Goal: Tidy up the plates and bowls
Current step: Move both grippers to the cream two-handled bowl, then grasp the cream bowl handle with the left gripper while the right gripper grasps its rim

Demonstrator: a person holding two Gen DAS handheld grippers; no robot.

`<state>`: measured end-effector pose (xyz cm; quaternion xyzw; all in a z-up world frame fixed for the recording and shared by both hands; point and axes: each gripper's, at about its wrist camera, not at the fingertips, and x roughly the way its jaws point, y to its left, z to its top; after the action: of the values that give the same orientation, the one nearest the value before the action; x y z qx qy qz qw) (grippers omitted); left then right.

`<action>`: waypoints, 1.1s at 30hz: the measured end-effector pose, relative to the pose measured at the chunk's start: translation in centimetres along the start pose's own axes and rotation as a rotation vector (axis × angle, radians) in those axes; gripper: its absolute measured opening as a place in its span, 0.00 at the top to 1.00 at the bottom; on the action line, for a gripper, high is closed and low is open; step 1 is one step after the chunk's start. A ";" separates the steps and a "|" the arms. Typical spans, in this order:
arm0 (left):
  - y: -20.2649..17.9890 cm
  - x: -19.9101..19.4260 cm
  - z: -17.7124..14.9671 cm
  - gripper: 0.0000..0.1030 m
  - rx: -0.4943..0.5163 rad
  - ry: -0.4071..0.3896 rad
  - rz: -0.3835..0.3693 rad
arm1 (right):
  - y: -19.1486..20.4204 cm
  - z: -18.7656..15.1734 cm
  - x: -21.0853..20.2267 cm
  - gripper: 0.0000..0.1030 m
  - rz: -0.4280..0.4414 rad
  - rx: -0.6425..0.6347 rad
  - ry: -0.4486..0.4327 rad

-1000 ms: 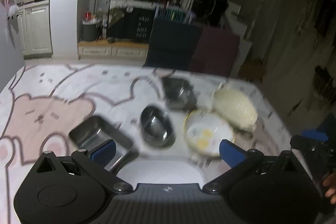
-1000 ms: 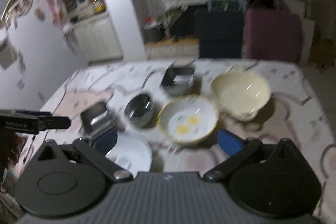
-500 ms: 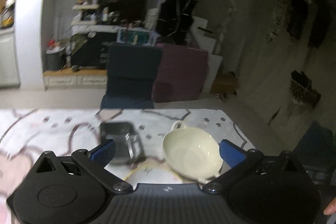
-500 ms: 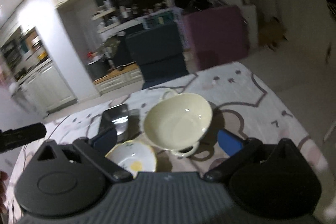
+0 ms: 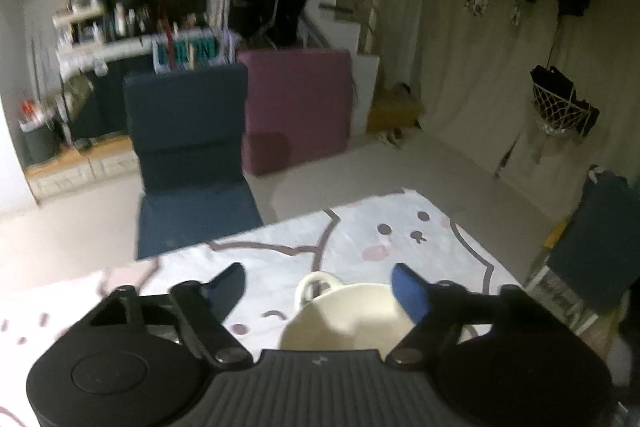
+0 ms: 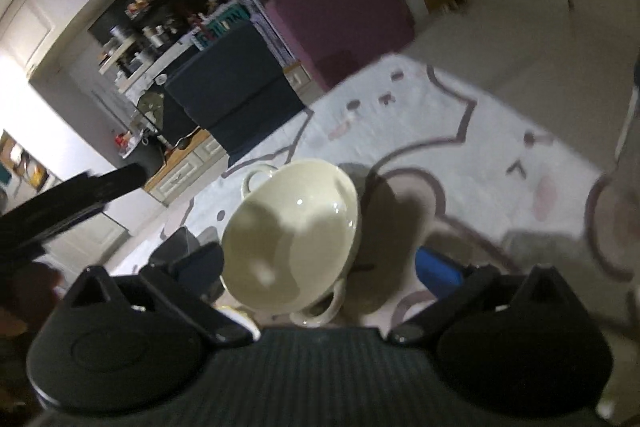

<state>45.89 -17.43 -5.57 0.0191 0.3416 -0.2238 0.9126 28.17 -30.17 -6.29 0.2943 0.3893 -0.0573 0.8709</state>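
**A:** What does the left wrist view show?

**B:** The left gripper [image 5: 320, 285] points down at a table covered by a white cloth [image 5: 400, 227] printed with pink cartoon animal faces. A cream bowl [image 5: 348, 319] with a loop handle on its far rim sits on the cloth, near the table's far right corner. The two blue pads are closing. The bowl lies between them, closer to the right pad, and neither pad appears to press on it.

**A:** And the right wrist view?

**B:** The right gripper [image 6: 320, 263] looks down on the same cream bowl [image 6: 292, 235] from a rolled angle, so the room looks tilted. A second loop handle on the bowl's near rim shows here. The bowl sits between the two pads, nearer the left one. The jaws stand wide apart, with clear space on the right side, and grip nothing.

**A:** Anything else on the table?

**B:** The edge of a dark metal container [image 6: 176, 251] shows just left of the bowl, and a sliver of white dish with a yellow rim [image 6: 236, 311] shows below it, mostly hidden by the gripper body.

**A:** And beyond the table?

**B:** A navy floor chair [image 5: 188, 155] and a maroon cushion [image 5: 296, 111] stand on the floor, with cluttered shelves behind them. It is blurred.
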 end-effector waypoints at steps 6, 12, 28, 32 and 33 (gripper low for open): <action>0.4 6.9 0.3 0.54 -0.024 0.112 -0.031 | -0.6 1.3 1.4 0.00 0.067 0.081 0.030; 1.6 11.6 -0.2 0.68 -0.054 0.201 -0.030 | -1.4 1.0 3.9 0.00 0.090 0.147 0.094; 3.0 13.3 -0.7 0.83 -0.088 0.244 -0.014 | -2.1 -2.0 9.4 0.70 0.057 0.383 0.331; 3.2 13.2 -0.8 0.83 -0.102 0.248 0.005 | -2.7 -1.8 9.2 0.74 0.033 0.427 0.285; 3.4 13.1 -0.9 0.83 -0.106 0.251 0.012 | -2.7 -1.7 8.9 0.75 0.019 0.417 0.267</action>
<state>55.49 -19.41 -14.96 0.0007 0.4642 -0.1958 0.8638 32.37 -30.27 -14.80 0.4764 0.4780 -0.0887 0.7326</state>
